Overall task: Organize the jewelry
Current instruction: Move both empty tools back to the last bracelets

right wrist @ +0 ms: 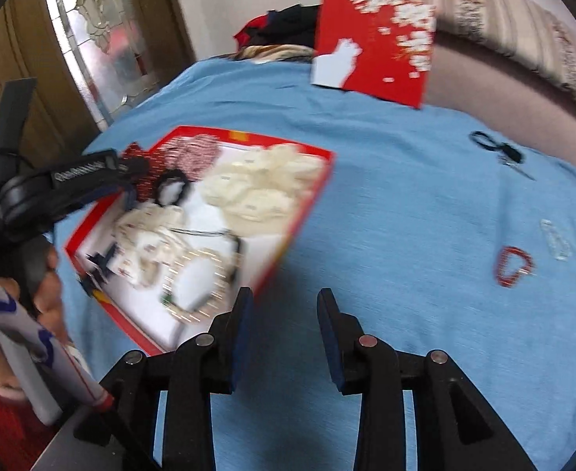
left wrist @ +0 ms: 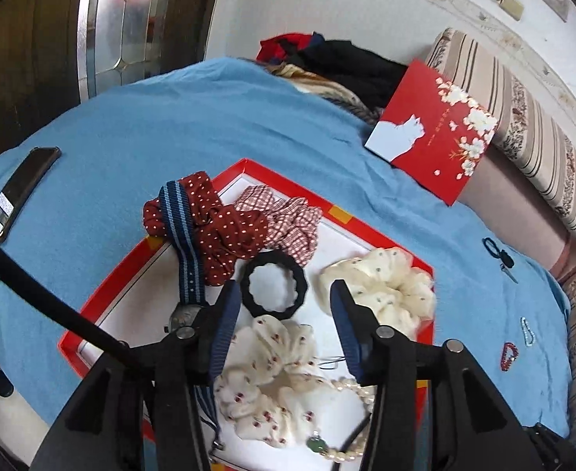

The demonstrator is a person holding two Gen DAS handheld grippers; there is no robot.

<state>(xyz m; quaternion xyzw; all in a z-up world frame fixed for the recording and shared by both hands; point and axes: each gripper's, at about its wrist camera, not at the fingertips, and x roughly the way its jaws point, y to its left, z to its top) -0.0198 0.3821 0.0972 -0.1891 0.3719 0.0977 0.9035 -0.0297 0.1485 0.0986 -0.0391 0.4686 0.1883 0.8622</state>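
While most pieces are already gathered in the red tray at frame centre, a red bracelet and a clear clip are left at right, with both grippers parted and empty.

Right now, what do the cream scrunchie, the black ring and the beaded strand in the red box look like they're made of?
Cream scrunchie: sheer, gauzy fabric, matte, judging by its ruffled, slightly see-through folds with small dots. Black ring: probably an elastic hair tie covered in matte knit; the scalloped edge suggests it. Beaded strand: round, glossy off-white beads, pearl-like; real or imitation can't be told.
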